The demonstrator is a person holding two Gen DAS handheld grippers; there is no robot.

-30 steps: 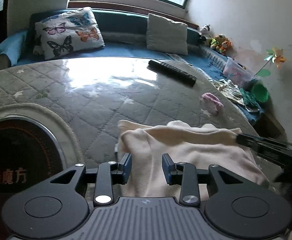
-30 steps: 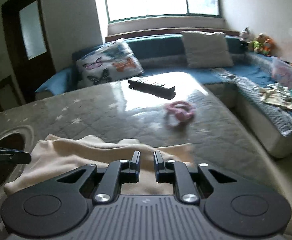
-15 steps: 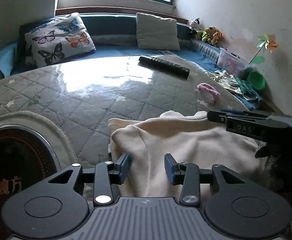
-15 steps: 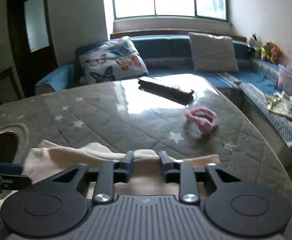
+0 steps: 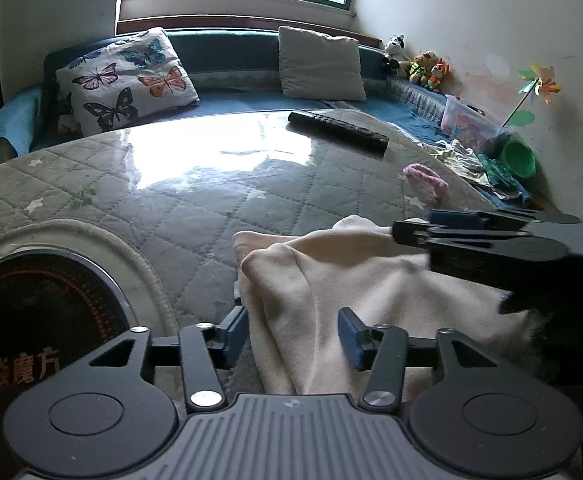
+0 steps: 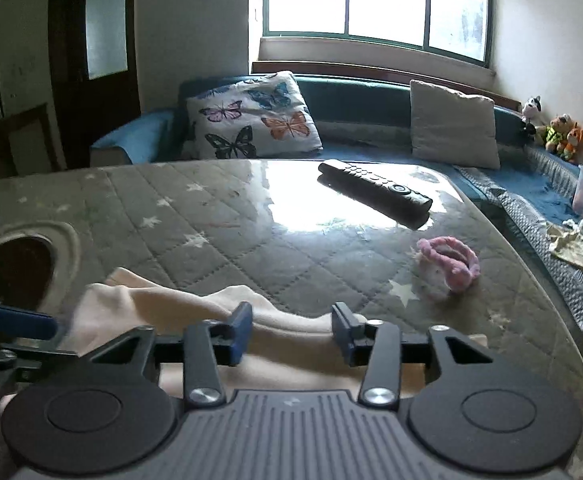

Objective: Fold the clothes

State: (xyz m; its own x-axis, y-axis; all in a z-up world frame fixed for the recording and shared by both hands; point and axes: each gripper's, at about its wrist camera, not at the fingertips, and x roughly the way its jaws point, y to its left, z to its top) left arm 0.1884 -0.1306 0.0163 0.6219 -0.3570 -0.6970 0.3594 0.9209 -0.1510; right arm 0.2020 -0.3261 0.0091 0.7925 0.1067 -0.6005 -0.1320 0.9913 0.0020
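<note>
A cream garment (image 5: 331,276) lies bunched on the quilted grey table cover (image 5: 195,208) near the front edge. My left gripper (image 5: 293,332) is open, its jaws wide apart over the garment's left part. My right gripper (image 6: 291,330) is open too, over the garment (image 6: 195,308) at its right part. The right gripper also shows from the side in the left wrist view (image 5: 471,236), just above the cloth. The left gripper's blue finger (image 6: 15,322) shows at the left edge of the right wrist view.
A black remote (image 6: 375,192) and a pink fuzzy item (image 6: 449,264) lie further back on the table. A round dark cooktop (image 5: 31,312) is set in the table at left. A sofa with a butterfly cushion (image 6: 251,116) and a toy box (image 5: 471,128) stand behind.
Both grippers have opened wider; the right one was nearly shut a second ago. The right gripper has lifted and moved left over the cloth in the left wrist view. The garment looks more bunched.
</note>
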